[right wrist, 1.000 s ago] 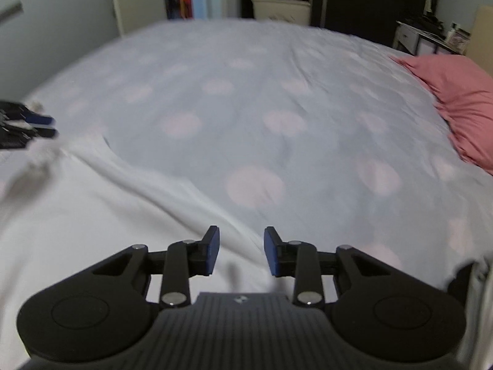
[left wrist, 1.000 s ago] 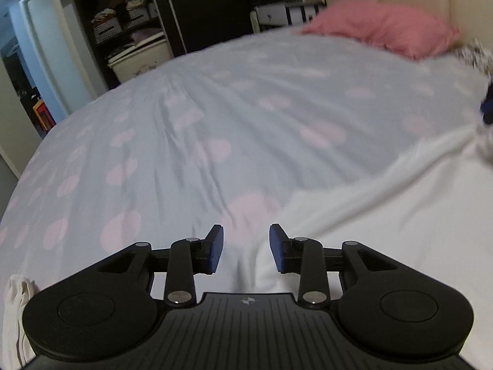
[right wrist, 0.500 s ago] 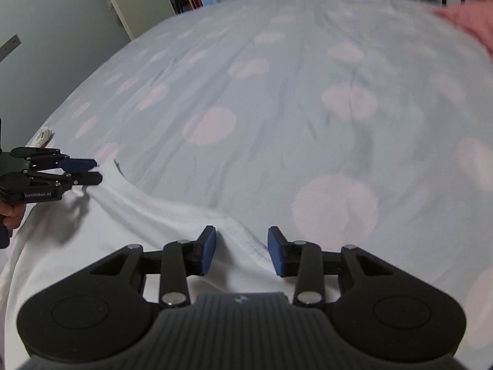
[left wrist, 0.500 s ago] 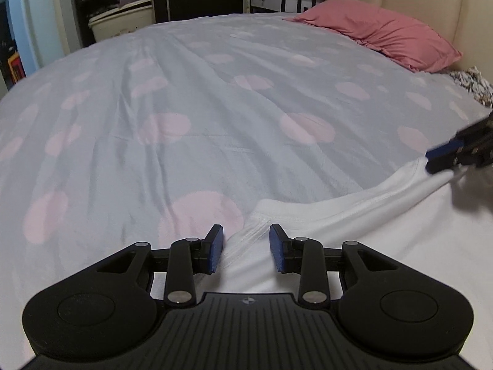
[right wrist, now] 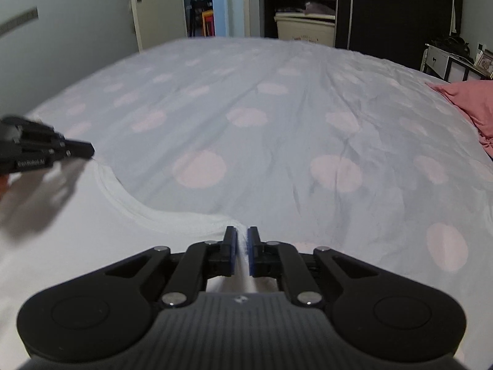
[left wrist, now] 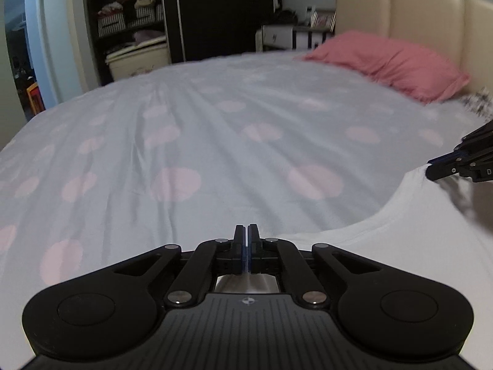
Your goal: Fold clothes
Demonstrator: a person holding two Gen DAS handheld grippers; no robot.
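Note:
A white shirt [left wrist: 400, 246] lies on the bed, its curved neckline [right wrist: 148, 212] facing the far side. My left gripper [left wrist: 248, 246] is shut on the shirt's edge at one end of the neckline; white cloth shows behind its fingers. In the right wrist view that gripper [right wrist: 77, 151] appears at the left, pinching the collar end. My right gripper [right wrist: 242, 246] is shut on the other end of the neckline, a white fold squeezed between its blue pads. The left wrist view shows it [left wrist: 443, 168] at the right edge, with the cloth pulled up to its tip.
The bed sheet [left wrist: 215, 123] is pale blue with pink dots and wrinkled. A pink pillow [left wrist: 385, 61] lies against the beige headboard [left wrist: 416, 15]. Beyond the bed stand a dark wardrobe with baskets [left wrist: 129, 21], a cream bin [right wrist: 305, 27], a bedside table [left wrist: 289, 37] and an open door [right wrist: 154, 6].
Both grippers were open above the shirt's neckline; they have since closed, one on each end of the neckline. The cloth between them now hangs in a curve.

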